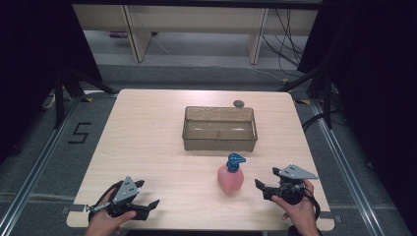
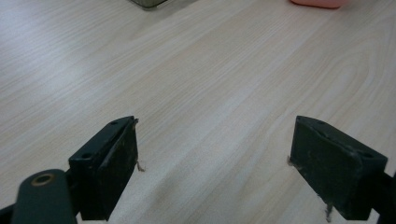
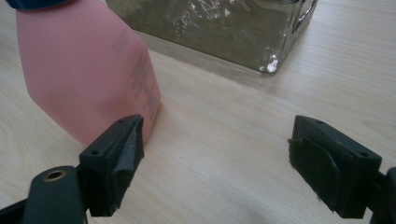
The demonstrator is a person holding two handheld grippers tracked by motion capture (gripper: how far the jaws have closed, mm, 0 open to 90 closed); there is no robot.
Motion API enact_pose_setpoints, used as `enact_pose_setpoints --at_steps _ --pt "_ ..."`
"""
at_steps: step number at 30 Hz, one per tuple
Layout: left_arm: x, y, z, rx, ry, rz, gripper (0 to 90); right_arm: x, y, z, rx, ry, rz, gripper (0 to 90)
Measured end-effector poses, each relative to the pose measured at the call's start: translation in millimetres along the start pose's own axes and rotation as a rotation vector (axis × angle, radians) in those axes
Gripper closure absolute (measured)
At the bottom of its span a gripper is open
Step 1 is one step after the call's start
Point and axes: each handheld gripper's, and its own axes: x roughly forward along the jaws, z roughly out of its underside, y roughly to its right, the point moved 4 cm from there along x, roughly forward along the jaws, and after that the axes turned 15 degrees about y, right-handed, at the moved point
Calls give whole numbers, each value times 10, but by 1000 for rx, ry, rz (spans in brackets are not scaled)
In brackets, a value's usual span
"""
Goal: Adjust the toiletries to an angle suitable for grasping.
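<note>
A: Pump bottle (image 1: pixel 230 178) first: pink body, blue pump head, standing upright on the counter (image 1: pixel 147 142), just in front of the clear plastic bin (image 1: pixel 220 129) and apart from it.

B: And the right gripper (image 1: pixel 261 187)?

A: Released. In the right gripper view its jaws stand wide, with bare wood between them. The bottle (image 3: pixel 88 70) sits just off the left jaw, near but not touching as far as I can tell. The gripper is low, at the height of the bottle's body, and pointed toward it, which I read as lining up for a side grasp on the body rather than the pump.

B: Why from the side?

A: Probably because the body is broad and flat-faced, so the pads get more to press on than the narrow pump head would give. It needs to shift across a little so the bottle falls between the jaws.

B: The left gripper (image 1: pixel 147 206)?

A: Also released, jaws apart over bare counter (image 2: pixel 210 93) at the near left corner, well away from the bottle. It looks parked, keeping out of the way.

B: The bin?

A: Empty and open-topped, its corner (image 3: pixel 271 65) just behind the bottle. A small dark round object (image 1: pixel 239 103) lies beyond its far rim; I cannot tell what it is.
</note>
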Motion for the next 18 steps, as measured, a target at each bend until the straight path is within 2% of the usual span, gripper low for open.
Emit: enact_pose_setpoints --at_steps 7,8,10,12,13,15,16,18 --pt "-1 -7 4 5 -6 4 148 1 -46 -24 10 32 -24 198" --pt "3 1 4 -6 -2 4 148 7 -66 -23 28 38 -26 199" --pt "1 -8 2 8 -2 0 148 7 -92 -33 50 52 -40 199" --pt "0 -7 3 6 -3 1 148 4 -99 -45 45 63 -43 198" --pt "2 -6 4 3 -2 -1 148 2 -84 -54 18 65 -50 198" --pt "-3 -18 4 14 -12 2 148 0 -95 -59 16 67 -48 199" --pt "7 2 5 -8 4 -1 148 -1 -100 -63 15 71 -51 200" --pt "7 5 8 -8 1 -7 148 4 -106 -70 12 82 -59 200"
